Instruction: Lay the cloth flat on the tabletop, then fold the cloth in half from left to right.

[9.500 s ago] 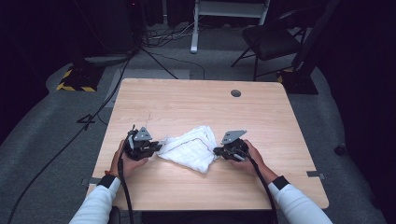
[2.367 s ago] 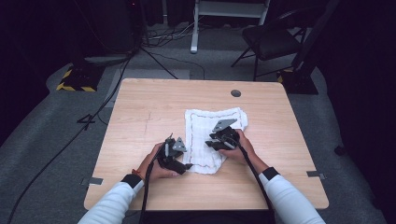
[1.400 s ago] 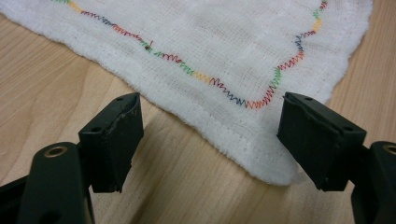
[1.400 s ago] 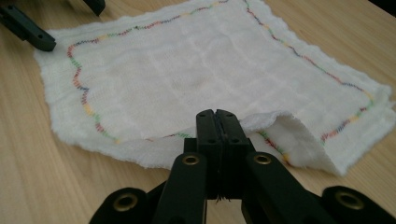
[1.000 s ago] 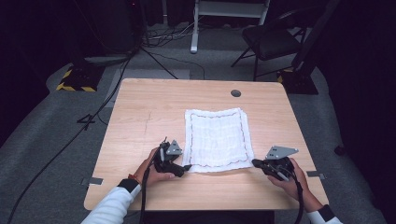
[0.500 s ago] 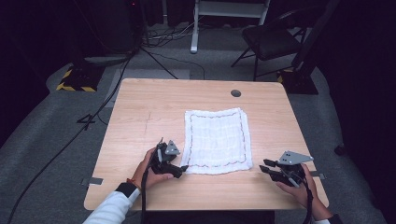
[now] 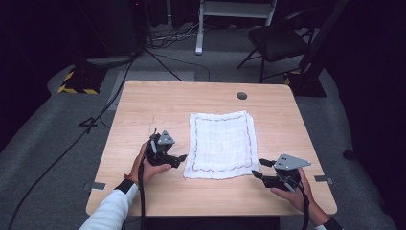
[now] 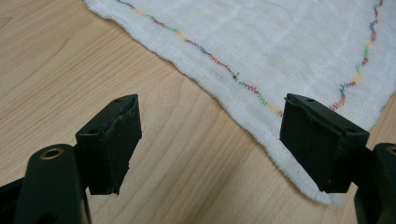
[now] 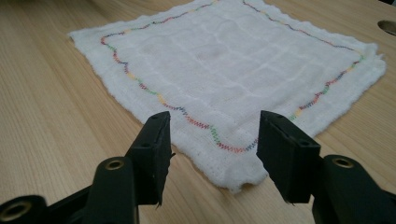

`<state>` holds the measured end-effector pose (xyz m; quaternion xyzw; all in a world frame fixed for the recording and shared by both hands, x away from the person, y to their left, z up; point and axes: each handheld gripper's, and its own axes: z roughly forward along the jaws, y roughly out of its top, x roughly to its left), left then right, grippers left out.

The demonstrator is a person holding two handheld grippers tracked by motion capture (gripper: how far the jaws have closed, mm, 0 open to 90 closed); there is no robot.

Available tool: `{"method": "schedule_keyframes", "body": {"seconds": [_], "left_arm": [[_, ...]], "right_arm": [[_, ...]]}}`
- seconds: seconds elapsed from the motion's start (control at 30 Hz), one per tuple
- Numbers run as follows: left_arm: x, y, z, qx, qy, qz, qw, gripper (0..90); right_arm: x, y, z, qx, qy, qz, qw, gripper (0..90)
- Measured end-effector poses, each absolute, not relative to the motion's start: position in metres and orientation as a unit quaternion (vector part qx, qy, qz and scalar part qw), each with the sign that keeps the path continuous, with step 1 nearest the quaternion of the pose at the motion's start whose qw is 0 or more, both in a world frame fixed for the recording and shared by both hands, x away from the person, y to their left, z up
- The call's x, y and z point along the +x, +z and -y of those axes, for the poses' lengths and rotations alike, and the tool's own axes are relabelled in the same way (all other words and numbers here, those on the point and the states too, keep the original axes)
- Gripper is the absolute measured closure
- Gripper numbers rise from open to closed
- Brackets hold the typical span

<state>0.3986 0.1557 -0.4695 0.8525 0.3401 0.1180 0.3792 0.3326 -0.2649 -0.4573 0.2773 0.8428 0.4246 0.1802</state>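
Both grippers are seen low on the table (image 7: 158,100), one at each near corner of a single cloth (image 7: 221,143). At the left gripper (image 7: 181,157) the jaws are spread wide and nothing is held; in the left gripper view the cloth's (image 8: 261,46) corner lies just ahead of the left gripper (image 8: 210,140), near one jaw. At the right gripper (image 7: 256,174) the jaws are likewise parted and empty, and in the right gripper view the right gripper (image 9: 212,158) is pointed at the cloth's (image 9: 233,60) nearest corner, which lies between the two jaws' lines without being touched.

The cloth is spread flat in the middle of the table, roughly square, white, of a soft woven gauze with a faint grid. A wavy line of multicoloured stitching is run just inside its edges, which are slightly fuzzy. The table is of pale wood grain, with one round hole (image 7: 242,96) near its far edge. Each jaw is black, blocky and matte; four are counted.
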Motion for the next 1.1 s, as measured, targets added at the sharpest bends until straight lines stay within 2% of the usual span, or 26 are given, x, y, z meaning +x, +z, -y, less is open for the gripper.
{"method": "schedule_keyframes", "body": {"seconds": [0.3,0.53,0.6,0.8,1.1], "left_arm": [[0.400,-0.467,-0.151,0.861,0.146,-0.322,0.366,21.2],[0.421,-0.462,-0.151,0.858,0.152,-0.327,0.367,20.6],[0.432,-0.462,-0.152,0.854,0.163,-0.330,0.367,22.2],[0.453,-0.462,-0.148,0.853,0.148,-0.341,0.367,21.1],[0.499,-0.466,-0.124,0.844,0.151,-0.364,0.364,20.9]], "right_arm": [[0.335,-0.458,0.248,0.259,0.423,-0.851,0.174,43.0],[0.343,-0.455,0.219,0.225,0.422,-0.863,0.164,45.1],[0.347,-0.455,0.200,0.205,0.421,-0.869,0.158,45.4],[0.352,-0.457,0.157,0.162,0.418,-0.884,0.134,45.7],[0.358,-0.470,0.097,0.112,0.405,-0.900,0.117,47.6]]}}
